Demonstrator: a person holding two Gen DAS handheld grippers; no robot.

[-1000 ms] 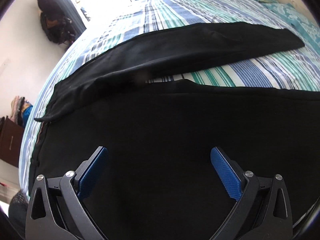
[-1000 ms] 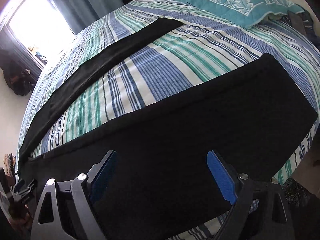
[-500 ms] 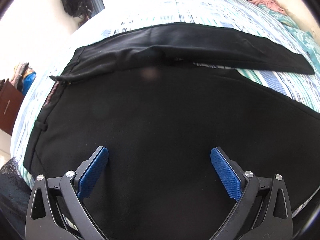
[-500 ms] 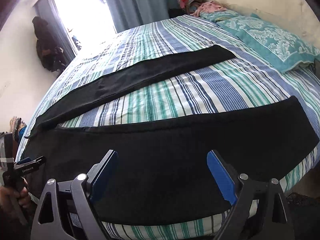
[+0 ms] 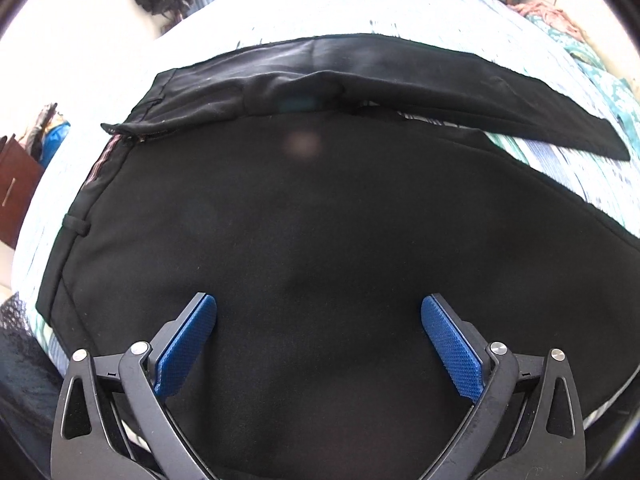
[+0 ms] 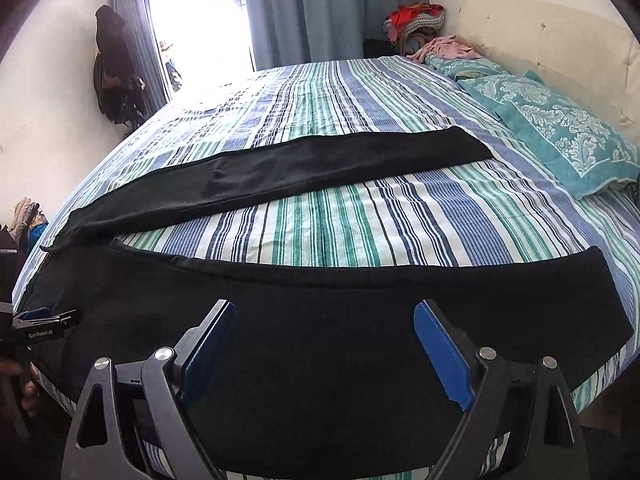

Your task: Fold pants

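Left wrist view: left tool (image 5: 319, 322) points steeply down over the black pants (image 5: 320, 216), which lie spread on the bed (image 5: 560, 160). Jaws stand wide apart, blue pads (image 5: 186, 346) clear of the cloth on both sides, nothing held between them. The waistband end of the pants sits toward the left of this view, with a belt loop (image 5: 76, 229) visible on the edge and an open fly with zipper (image 5: 132, 136) near the upper left. The near leg fills the middle of the frame; the far leg (image 5: 400, 80) runs across the top toward the right, its hem end lying on the striped bedsheet. A narrow wedge of bedsheet shows between the two legs on the right. Right wrist view: right tool (image 6: 324, 330) hangs above the near leg (image 6: 320, 320), jaws also wide open, pads not touching fabric, nothing gripped. Near leg lies along the front edge of the bed, hem at right. Far leg (image 6: 300, 172) lies flat and diagonal across the striped sheet, well apart from the near one at the hem end, converging at the left. A teal patterned pillow (image 6: 560, 128) rests at the headboard side, right of the far leg's hem. The left tool (image 6: 40, 322) shows at the left frame edge, over the waist end.
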